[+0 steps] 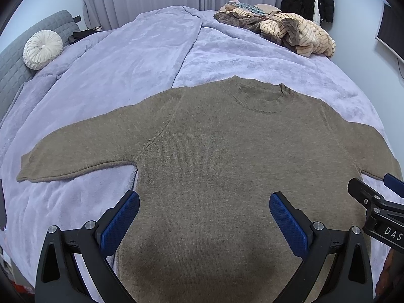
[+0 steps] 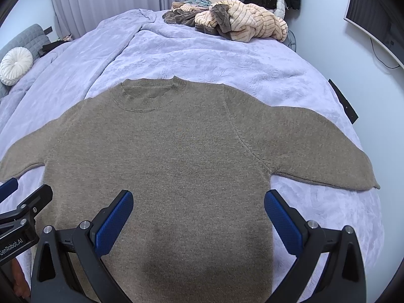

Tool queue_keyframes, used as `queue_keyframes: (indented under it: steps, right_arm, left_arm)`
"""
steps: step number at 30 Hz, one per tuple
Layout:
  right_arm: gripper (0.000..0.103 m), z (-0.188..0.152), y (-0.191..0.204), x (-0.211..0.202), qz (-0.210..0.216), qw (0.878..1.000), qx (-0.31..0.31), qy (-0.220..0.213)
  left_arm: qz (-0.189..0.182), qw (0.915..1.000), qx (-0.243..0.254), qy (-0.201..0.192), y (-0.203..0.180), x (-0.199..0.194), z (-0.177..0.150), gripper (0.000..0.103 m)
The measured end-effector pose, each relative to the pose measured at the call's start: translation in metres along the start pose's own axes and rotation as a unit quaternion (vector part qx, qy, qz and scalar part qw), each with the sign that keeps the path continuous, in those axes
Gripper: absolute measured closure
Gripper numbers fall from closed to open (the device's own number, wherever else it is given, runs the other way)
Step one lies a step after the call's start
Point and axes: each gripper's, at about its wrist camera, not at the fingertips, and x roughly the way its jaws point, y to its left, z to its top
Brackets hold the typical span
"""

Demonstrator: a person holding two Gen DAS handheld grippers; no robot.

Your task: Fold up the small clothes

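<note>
A taupe knitted sweater point(image 1: 214, 156) is lying flat, sleeves spread, on a lilac plush blanket point(image 1: 141, 58) covering a bed. The left gripper point(image 1: 204, 209) and right gripper point(image 2: 198, 208) are hovering above its hem, jaws wide apart, holding nothing. Folding well likely means pinching one sleeve cuff first. Striped beige clothes point(image 2: 242, 24) are lying heaped near pale curtains point(image 2: 106, 0).

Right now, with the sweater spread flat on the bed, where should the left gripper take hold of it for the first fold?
Probably at the cuff end of the sweater's left sleeve, coming in from the outer left. The sleeve lies flat and stretched away from the body of the brown sweater, its free edge exposed on the blanket. The left gripper is open above the hem.
</note>
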Motion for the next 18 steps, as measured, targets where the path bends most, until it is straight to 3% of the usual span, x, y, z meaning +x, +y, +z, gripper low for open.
queue_keyframes:
  steps: [18]
  right_arm:
    - [0.0,0.004,0.002,0.022,-0.002,1.0,0.002,0.013]
  left_arm:
    - [-0.004,0.9998,-0.007,0.019,0.005,0.024,0.003,0.0]
